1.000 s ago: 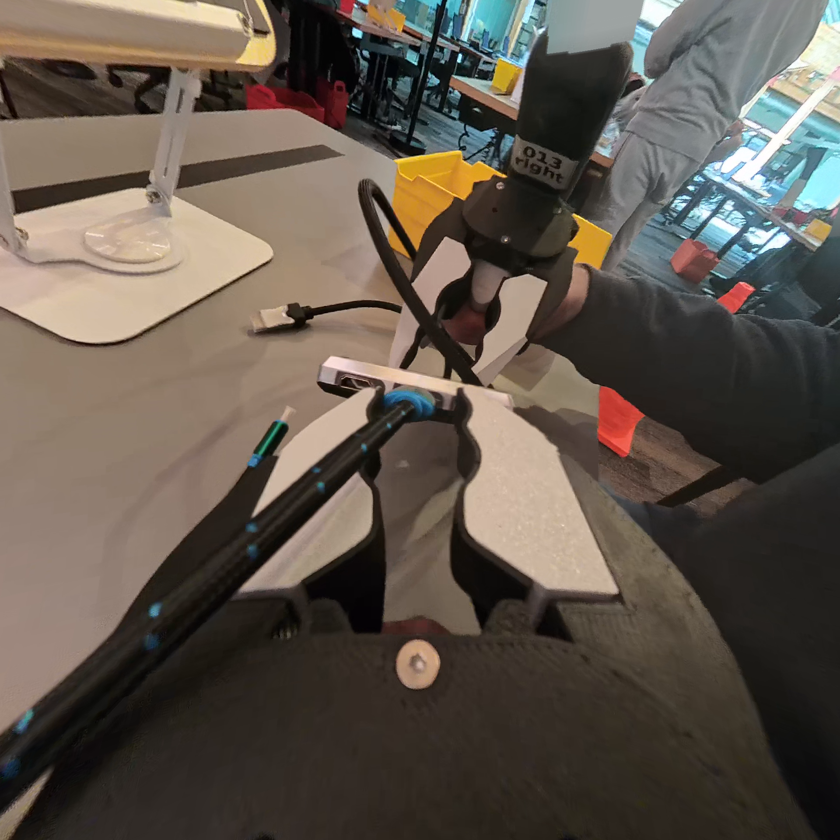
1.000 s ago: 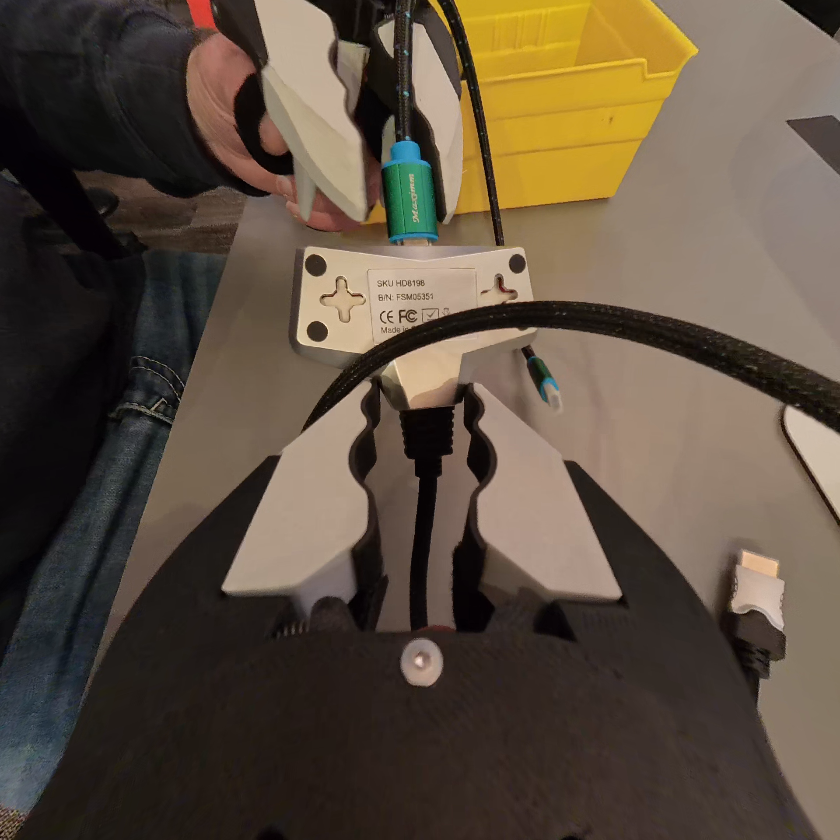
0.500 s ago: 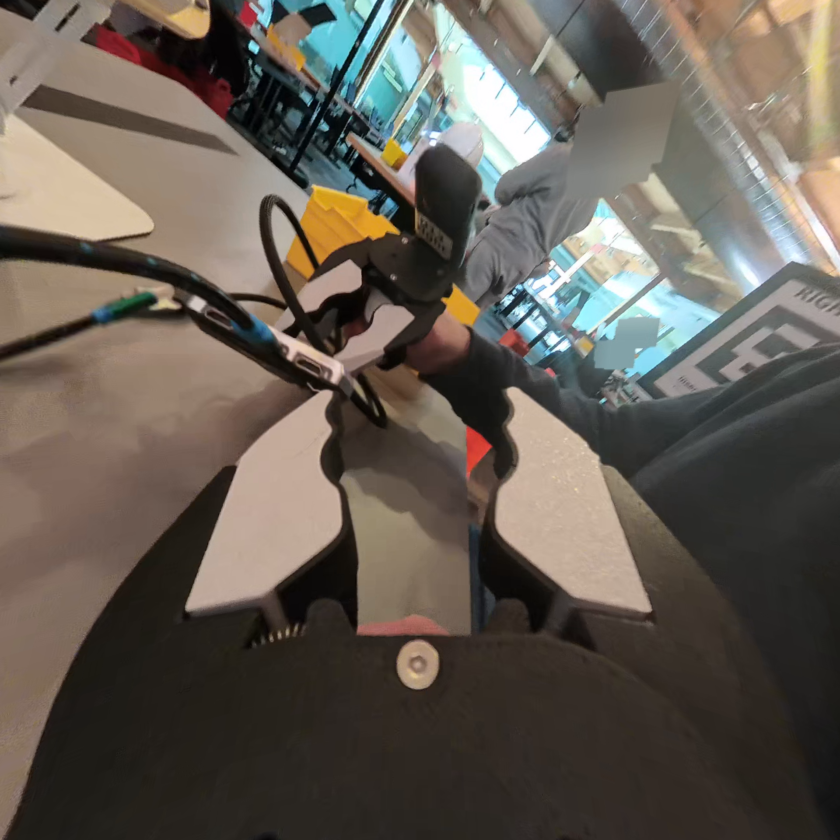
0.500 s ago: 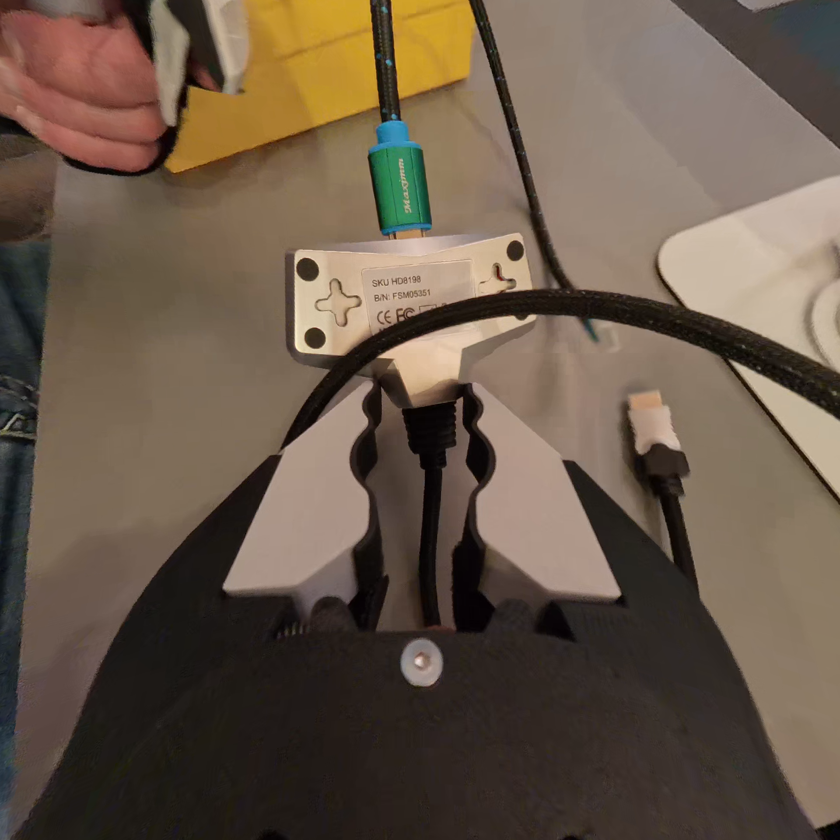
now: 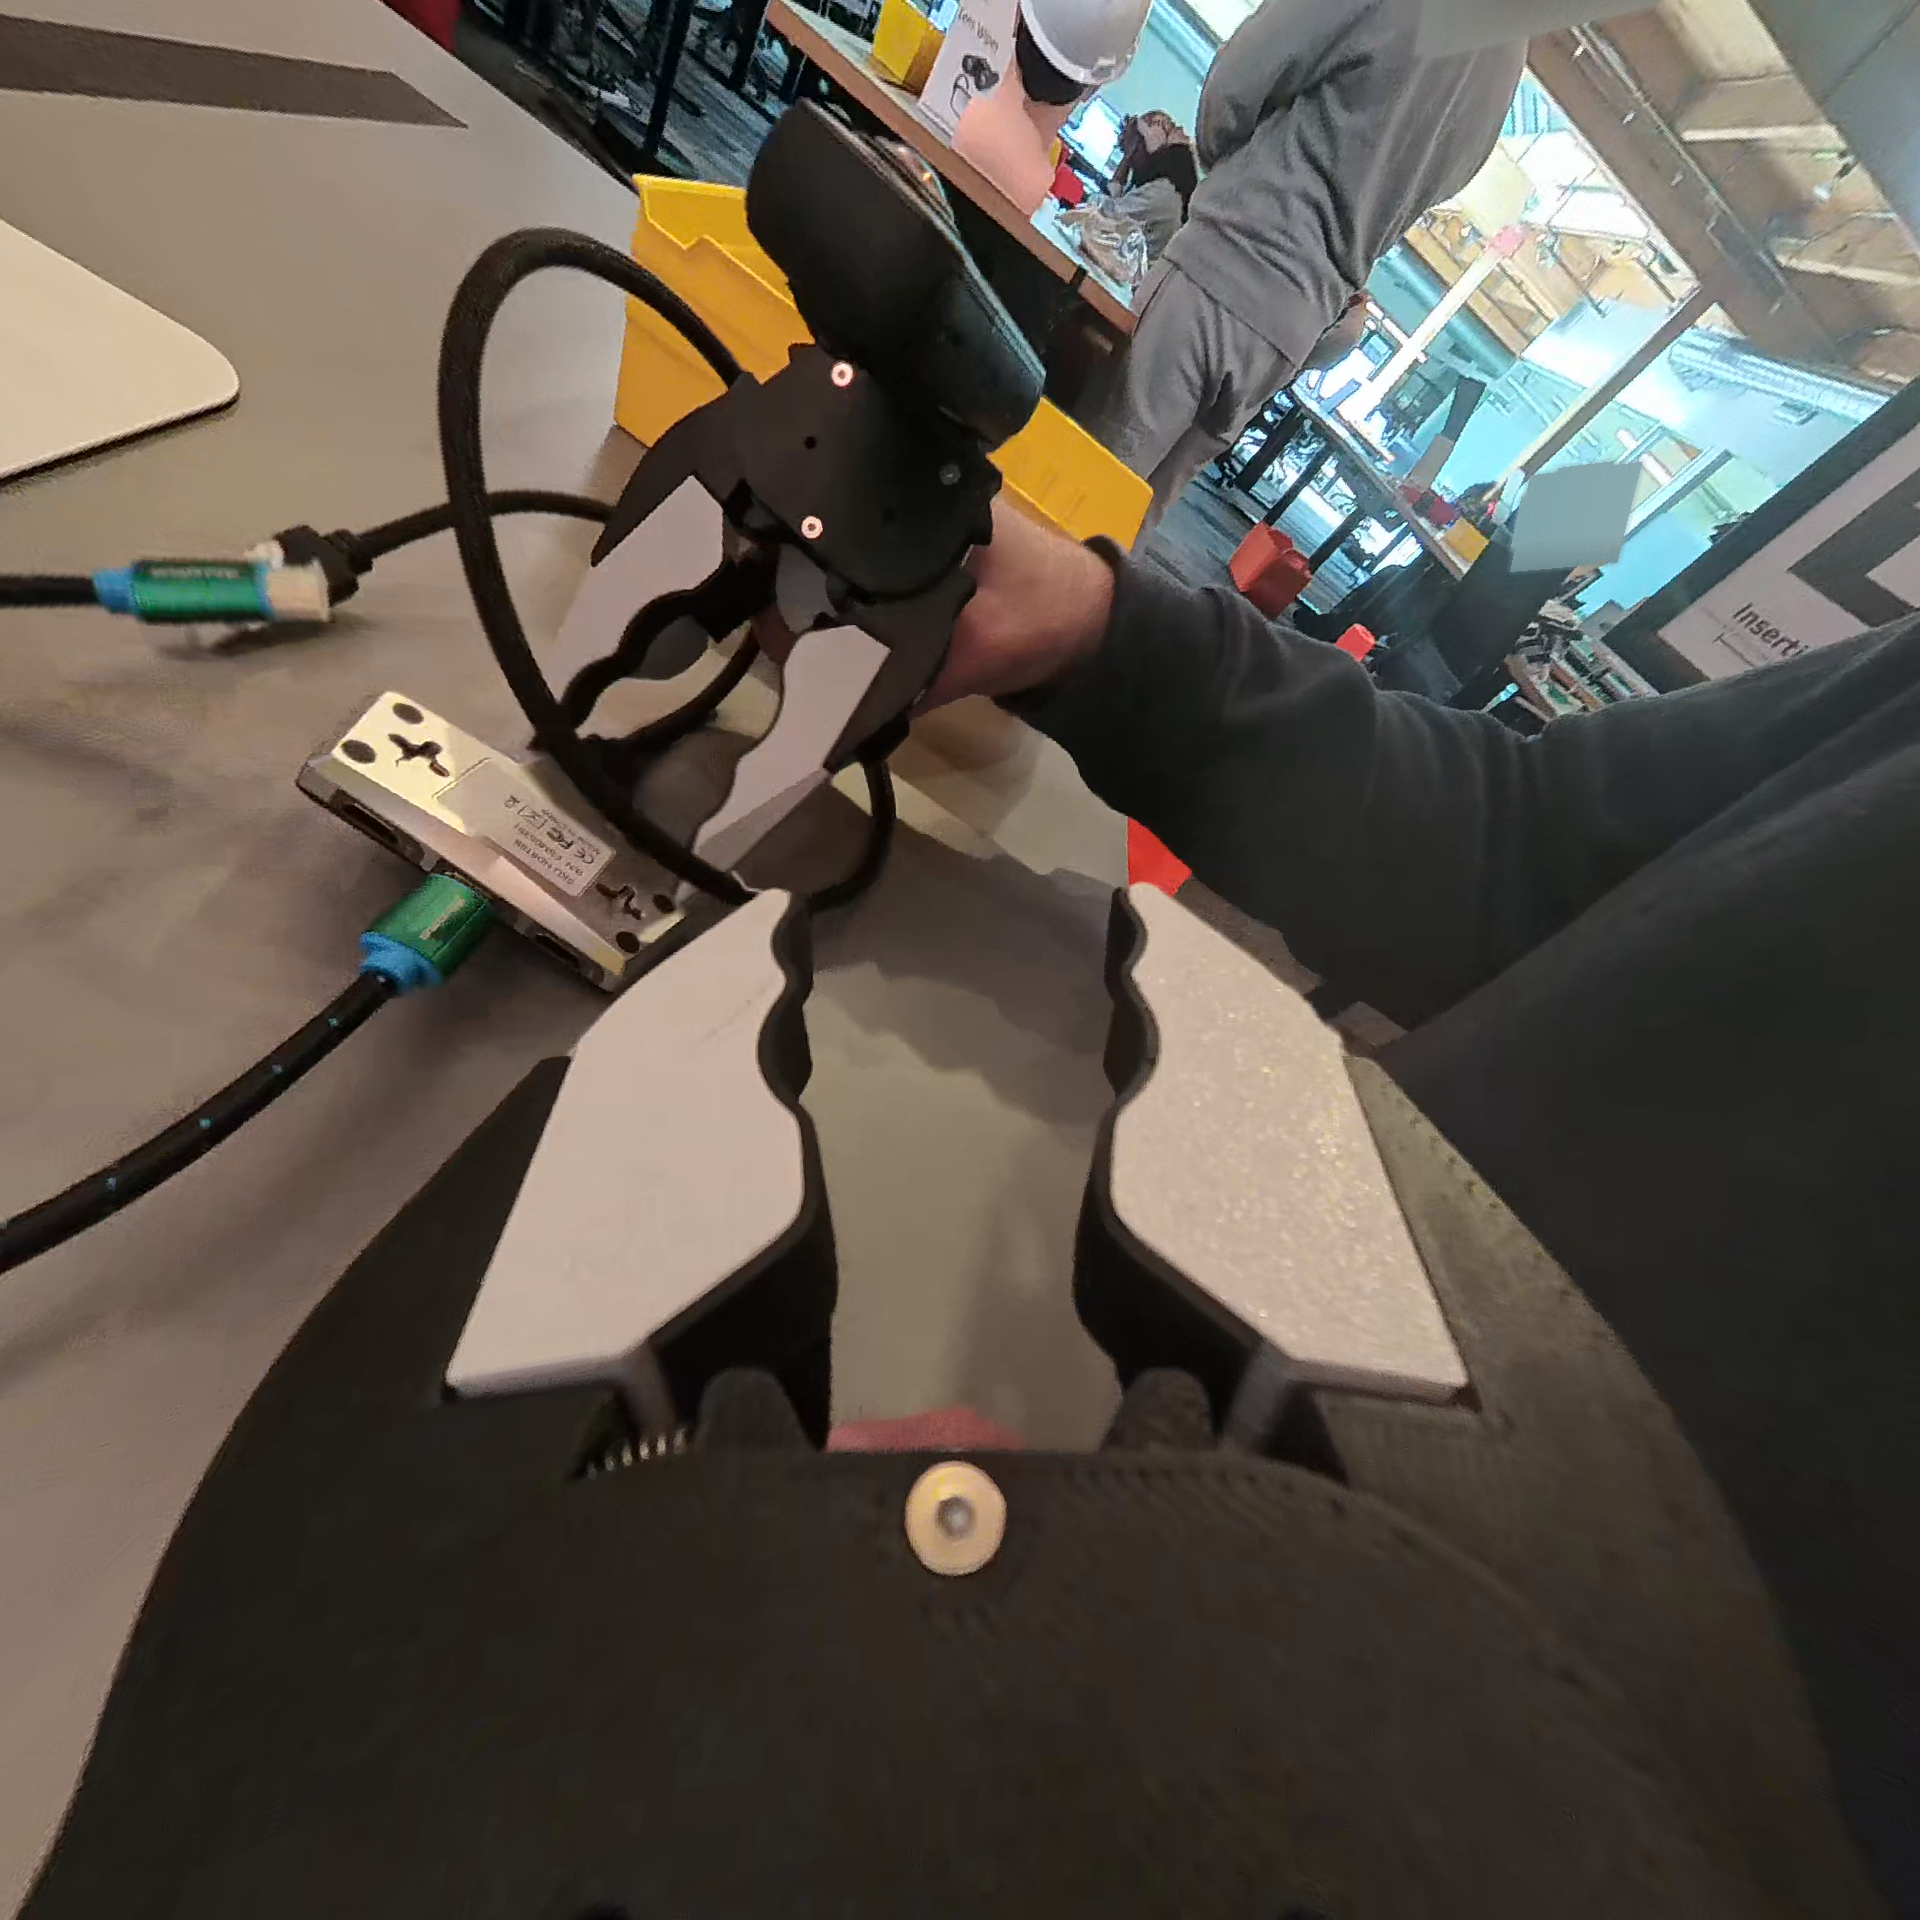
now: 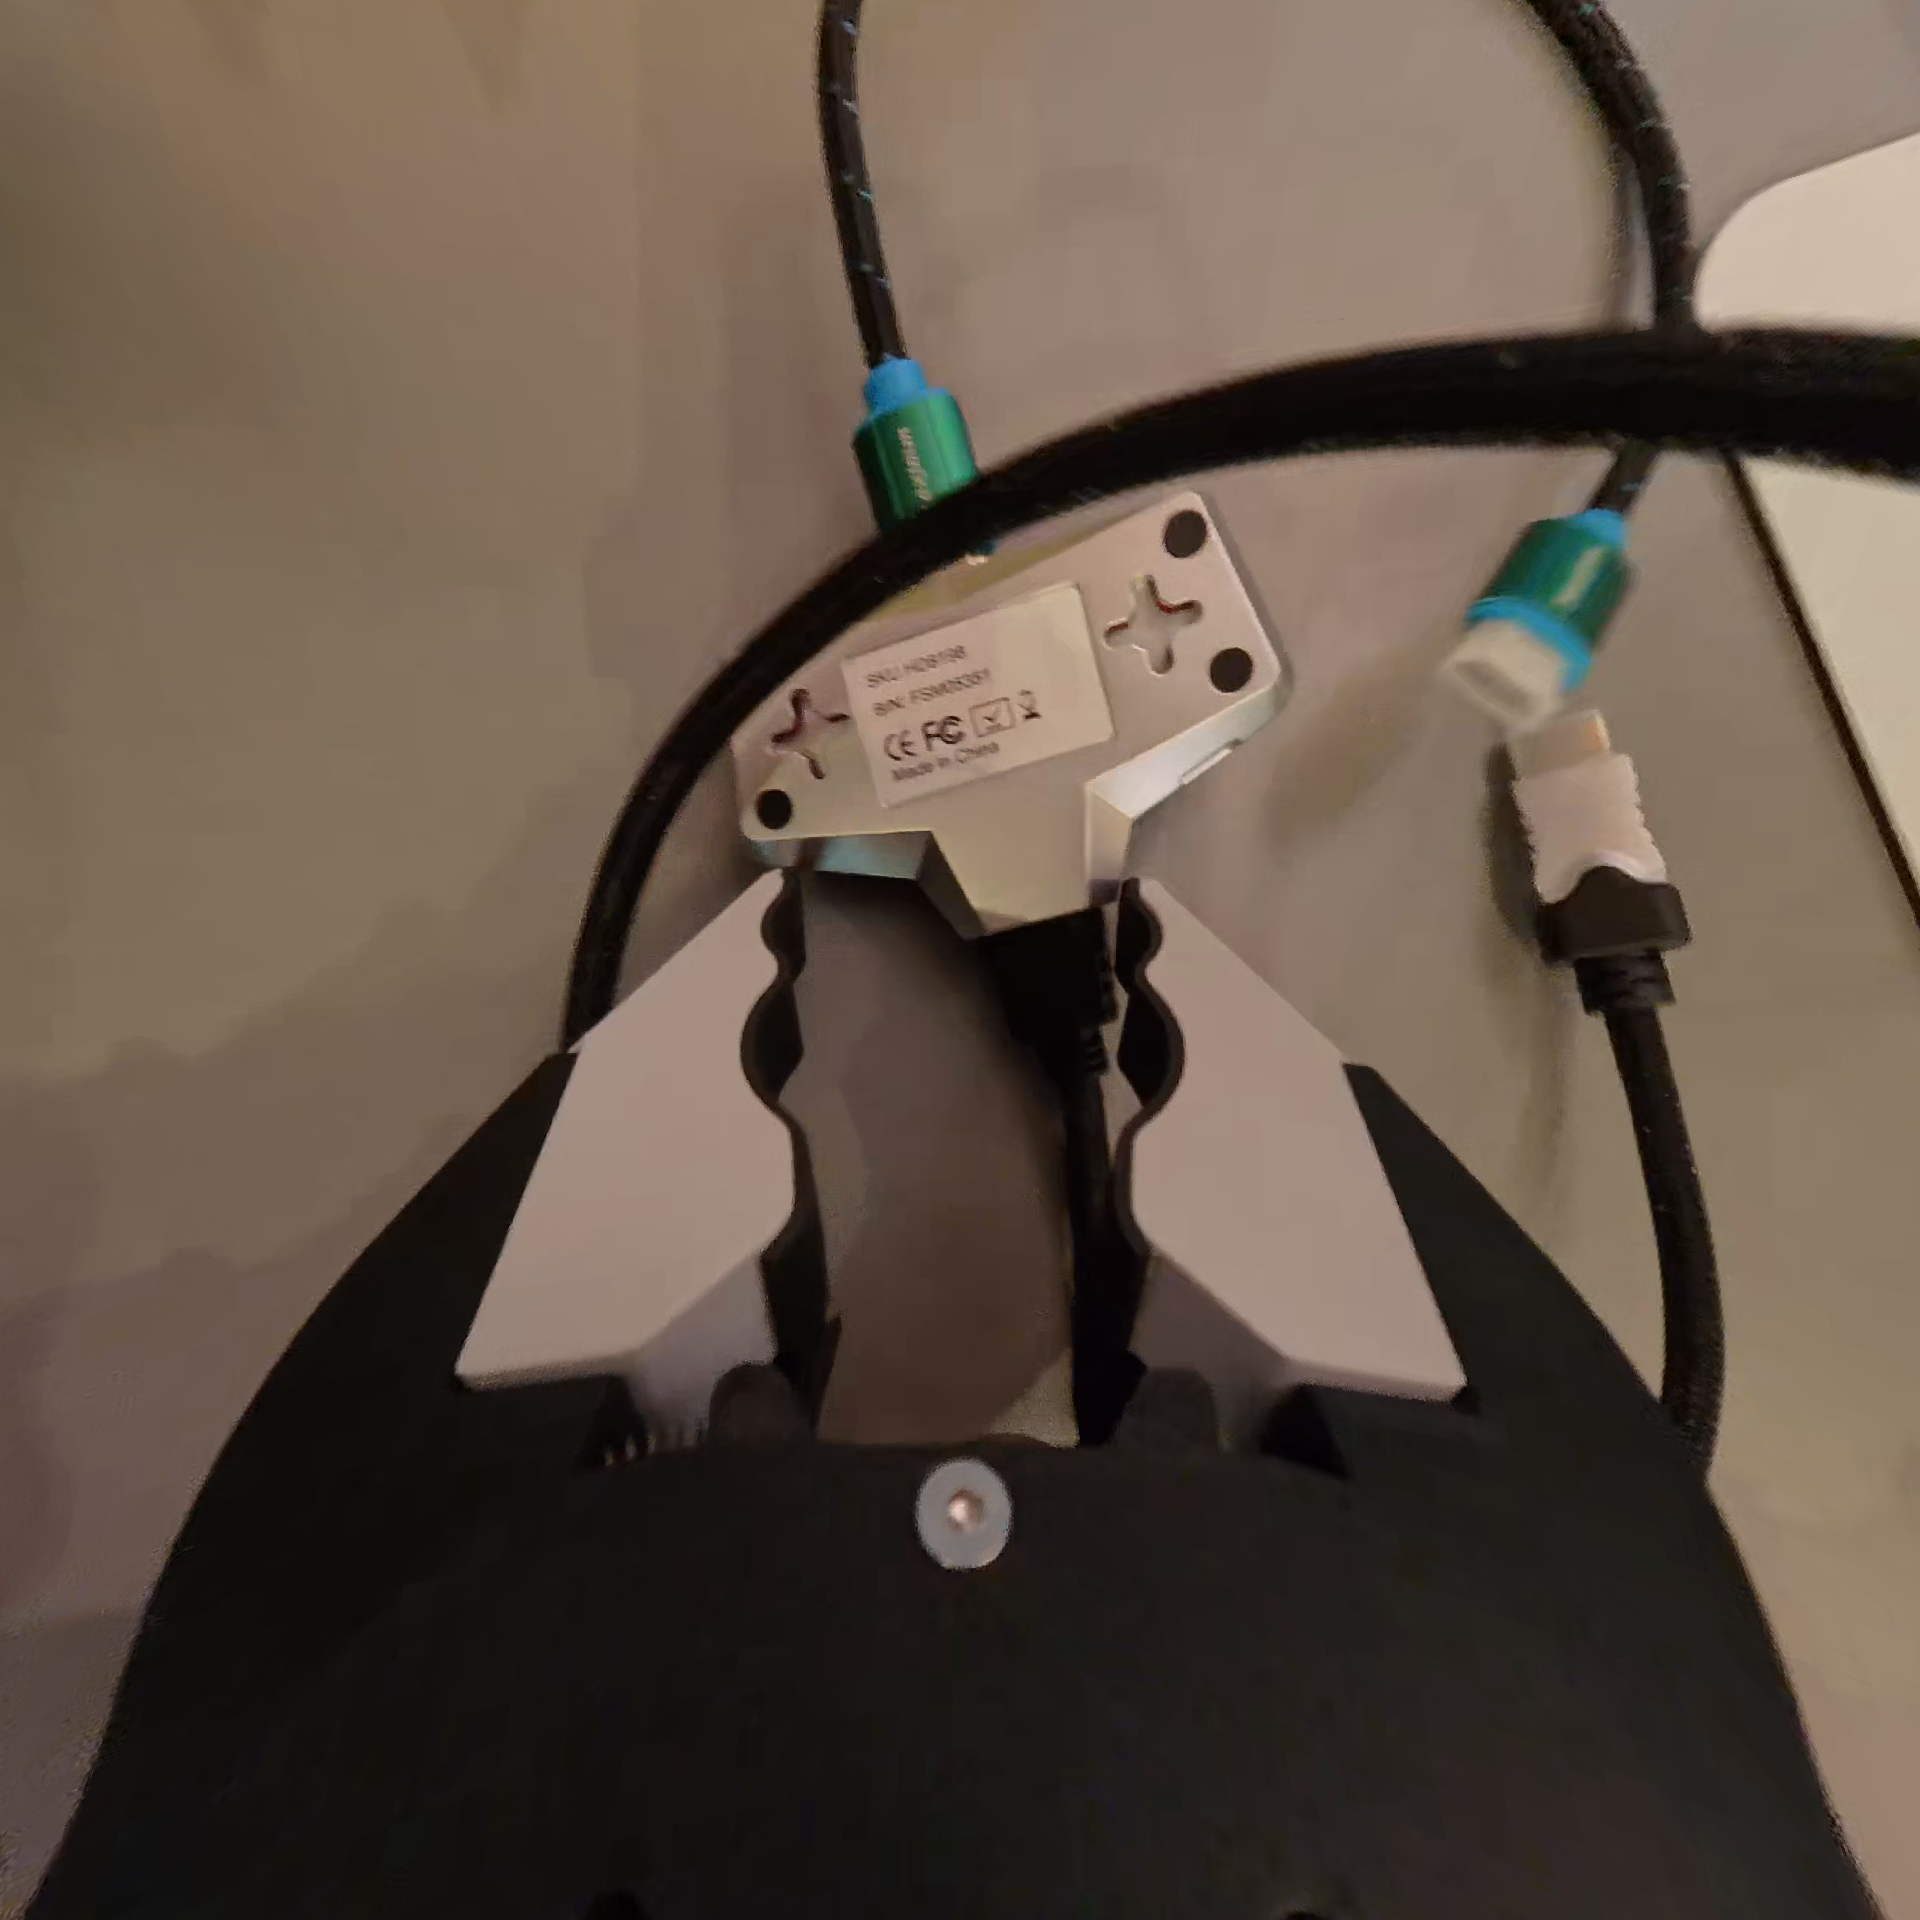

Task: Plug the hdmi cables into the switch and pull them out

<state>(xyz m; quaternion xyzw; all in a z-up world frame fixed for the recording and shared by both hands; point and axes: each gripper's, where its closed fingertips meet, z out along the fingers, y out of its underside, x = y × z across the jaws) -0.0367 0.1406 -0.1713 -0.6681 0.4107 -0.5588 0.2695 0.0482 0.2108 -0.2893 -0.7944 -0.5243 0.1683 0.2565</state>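
The silver HDMI switch [image 6: 1039, 665] lies underside up on the grey table [image 6: 312, 520]. A green-and-blue HDMI plug [image 6: 914, 447] sits in one of its ports. My right gripper [image 6: 956, 894] is open just behind the switch. The switch's black tail cable [image 6: 1086, 1039] runs between the fingers, close to the right one, and is not clamped. In the left wrist view my left gripper [image 5: 956, 914] is open and empty, to the right of the switch [image 5: 457, 790] and the plugged green plug [image 5: 431, 920]. The right gripper [image 5: 717, 748] shows there too, open over the switch's tail.
A loose green plug [image 6: 1548, 603] and a white-and-black plug [image 6: 1590, 831] lie to the right of the switch. A thick black braided cable [image 6: 1351, 405] arcs over it. A white stand base [image 6: 1849, 312] is at the right. A yellow bin [image 5: 707, 312] stands at the table edge, with a person beyond it. The green-and-blue HDMI plug [image 6: 914, 447] sits 7 cm or so from the ends of my right fingers. It turns up in the left wrist view [image 5: 433, 911] as well.
My left gripper opened, let go of the green plug, which stays in the switch, and pulled back. My right gripper then opened off the switch's neck. The switch now lies turned on the table.
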